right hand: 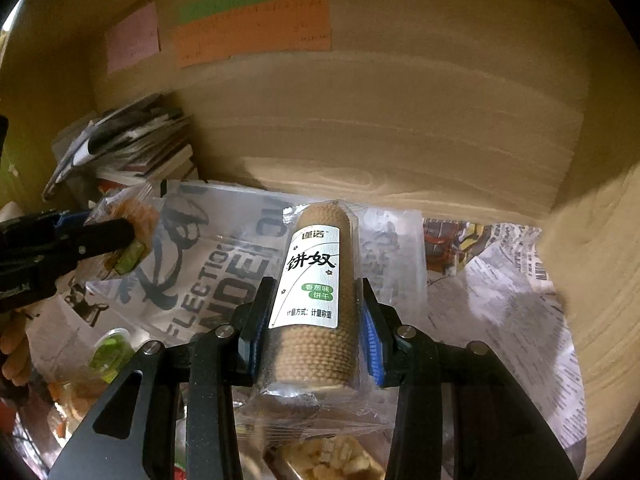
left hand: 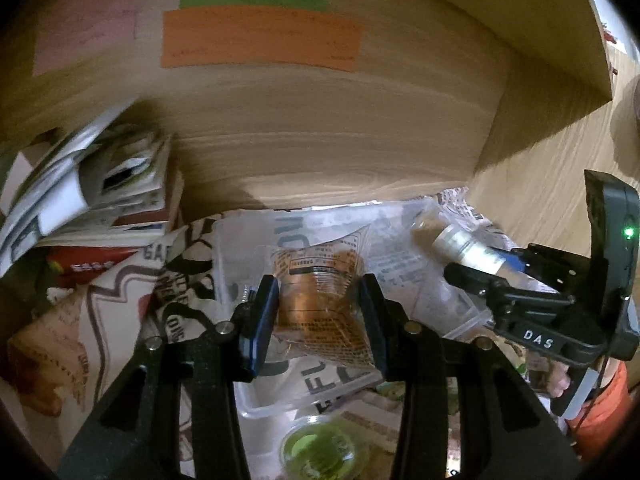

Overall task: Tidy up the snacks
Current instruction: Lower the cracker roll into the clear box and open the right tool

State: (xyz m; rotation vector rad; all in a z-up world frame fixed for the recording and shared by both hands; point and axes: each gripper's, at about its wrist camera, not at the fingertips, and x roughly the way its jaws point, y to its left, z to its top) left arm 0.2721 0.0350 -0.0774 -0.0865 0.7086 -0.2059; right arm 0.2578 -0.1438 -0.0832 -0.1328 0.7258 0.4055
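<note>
My left gripper (left hand: 318, 304) is shut on a clear packet of orange-brown snack (left hand: 320, 280) with printed black text, held above the newspaper-covered shelf floor. From the right wrist view that same packet (right hand: 134, 216) shows in the left gripper (right hand: 116, 226) at the far left. A wrapped roll of tan biscuits (right hand: 316, 272) with a white label is clamped between the pads of my right gripper (right hand: 316, 320), pointing toward the back wall. In the left wrist view the biscuit roll (left hand: 448, 238) and right gripper (left hand: 486, 262) are at the right.
A wooden back wall carries orange (left hand: 260, 40), green and pink notes. Stacked books and papers (left hand: 100, 184) fill the back left corner. A wooden side wall (right hand: 600, 280) closes the right. A clear plastic tray (left hand: 256, 404), a green jelly cup (left hand: 316, 452) and other snack bags lie below.
</note>
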